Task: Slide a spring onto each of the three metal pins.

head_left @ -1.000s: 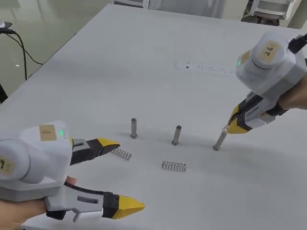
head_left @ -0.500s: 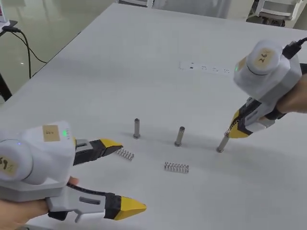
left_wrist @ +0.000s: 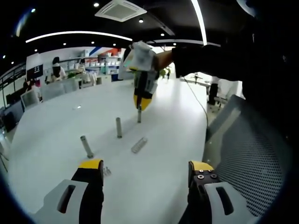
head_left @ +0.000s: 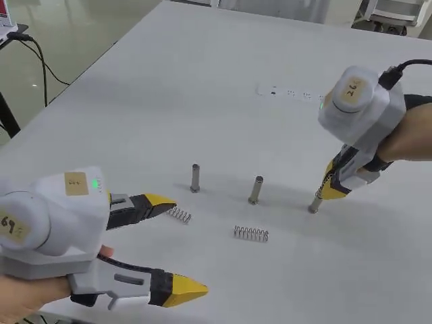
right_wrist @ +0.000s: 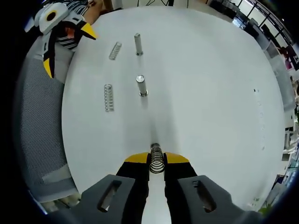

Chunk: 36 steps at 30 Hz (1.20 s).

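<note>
Right hand-held gripper point(head_left: 332, 190): jaws nearly closed, pinching a spring point(right_wrist: 157, 162) between the yellow tips. It is tilted down over the rightmost pin point(head_left: 314, 202). The spring's lower end sits at the pin's top. Cannot tell whether it has started over the pin.

Left hand-held gripper point(head_left: 179, 246): jaws wide apart, nothing held, hovering low at the near edge of the desk point(head_left: 202, 81).

Middle pin point(head_left: 256, 190) and leftmost pin point(head_left: 195, 177): both upright and bare. Second spring point(head_left: 251, 233) lies flat just in front of the middle pin. Third spring point(head_left: 179, 214) lies flat beside the left hand-held gripper's upper jaw tip.

Status, judged: first of three springs is being fitted, two to go.

Risks:
- Spring axis looks angled to the pin. A push down off-line could catch a coil on the rim, buckling the spring or flicking it out of the jaws.
- Sideways load could topple the pin, if it stands loose.
- Releasing too early could let the spring bounce off and roll.
- The left jaw could knock the third spring away.
</note>
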Each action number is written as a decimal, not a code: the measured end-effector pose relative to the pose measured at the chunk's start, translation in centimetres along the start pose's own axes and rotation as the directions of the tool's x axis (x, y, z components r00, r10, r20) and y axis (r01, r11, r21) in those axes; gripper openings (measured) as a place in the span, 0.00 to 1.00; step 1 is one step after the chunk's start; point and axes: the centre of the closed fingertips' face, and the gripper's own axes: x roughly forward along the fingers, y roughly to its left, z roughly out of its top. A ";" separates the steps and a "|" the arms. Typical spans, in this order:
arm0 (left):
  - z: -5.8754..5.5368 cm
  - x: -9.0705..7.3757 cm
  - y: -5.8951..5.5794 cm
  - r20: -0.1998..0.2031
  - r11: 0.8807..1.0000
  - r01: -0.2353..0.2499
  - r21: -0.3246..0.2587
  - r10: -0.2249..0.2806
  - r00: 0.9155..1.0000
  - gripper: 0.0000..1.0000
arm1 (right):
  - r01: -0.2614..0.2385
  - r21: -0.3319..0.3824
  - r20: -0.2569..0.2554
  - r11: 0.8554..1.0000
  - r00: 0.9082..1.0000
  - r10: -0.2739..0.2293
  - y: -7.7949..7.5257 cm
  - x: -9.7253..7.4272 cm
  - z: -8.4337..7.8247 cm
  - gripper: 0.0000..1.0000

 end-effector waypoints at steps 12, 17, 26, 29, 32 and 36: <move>0.0 -0.1 0.0 -0.001 1.000 -0.002 -0.002 0.002 1.000 0.69 | -0.023 0.006 -0.038 1.000 0.999 0.023 0.3 2.1 -0.4 0.09; 0.0 -0.1 0.0 -0.003 1.000 -0.002 -0.004 0.002 1.000 0.69 | -0.028 0.009 -0.046 1.000 0.999 0.028 0.4 2.7 -0.6 0.09; 0.0 0.0 0.0 -0.005 1.000 -0.002 -0.004 0.002 1.000 0.68 | -0.029 0.022 -0.037 0.999 0.999 0.030 0.4 2.9 -0.5 0.09; 0.0 -0.1 0.1 -0.005 1.000 -0.002 -0.004 0.002 1.000 0.68 | -0.028 0.022 -0.030 0.999 0.999 0.029 0.3 3.0 -0.4 0.09; 0.0 -0.1 0.1 -0.005 1.000 -0.002 -0.003 0.002 1.000 0.68 | -0.025 0.016 -0.028 1.000 0.999 0.025 0.3 3.0 -0.4 0.09; 0.0 0.0 0.1 -0.005 1.000 -0.001 -0.002 0.001 1.000 0.68 | -0.022 0.017 -0.009 1.000 1.000 0.022 0.3 2.9 -0.2 0.14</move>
